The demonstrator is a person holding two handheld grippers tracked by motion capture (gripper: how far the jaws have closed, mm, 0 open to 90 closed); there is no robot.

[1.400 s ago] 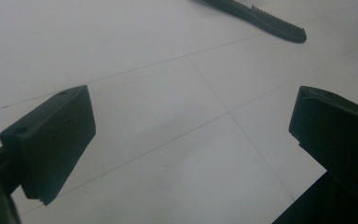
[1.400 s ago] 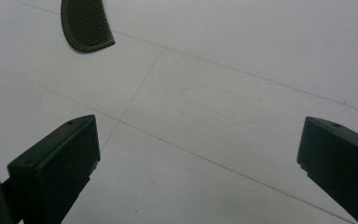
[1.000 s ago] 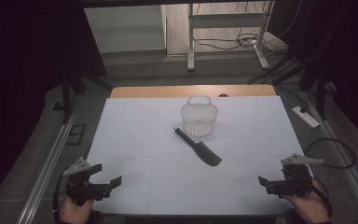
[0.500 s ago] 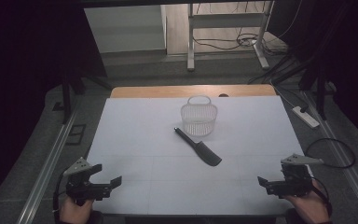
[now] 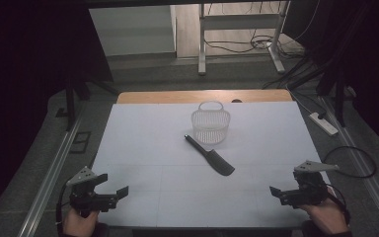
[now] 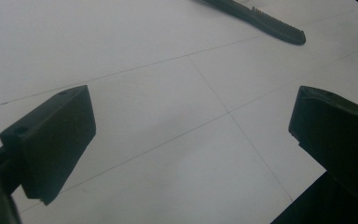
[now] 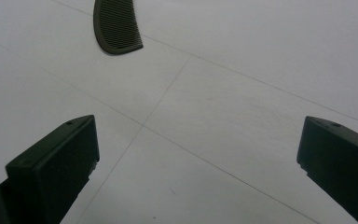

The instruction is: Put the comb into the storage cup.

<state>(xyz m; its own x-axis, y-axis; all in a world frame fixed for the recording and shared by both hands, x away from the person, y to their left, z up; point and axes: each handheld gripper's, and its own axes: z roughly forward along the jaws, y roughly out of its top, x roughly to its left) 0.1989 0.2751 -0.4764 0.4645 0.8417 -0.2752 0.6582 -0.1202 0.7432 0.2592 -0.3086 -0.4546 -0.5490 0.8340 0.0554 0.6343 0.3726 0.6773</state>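
A small clear mesh basket with a handle stands upright at the table's middle back. Just in front of it a black comb lies flat, its handle toward the basket and its toothed end toward me; the comb also shows at the top of the left gripper view, and its toothed end at the top of the right gripper view. My left gripper hovers open at the near left corner. My right gripper is open at the near right edge. Both are far from the comb, with nothing between their jaws.
A white sheet marked with thin lines covers the table; a strip of wood shows at the back. A power strip and cables lie on the floor to the right. Metal rails run along both sides.
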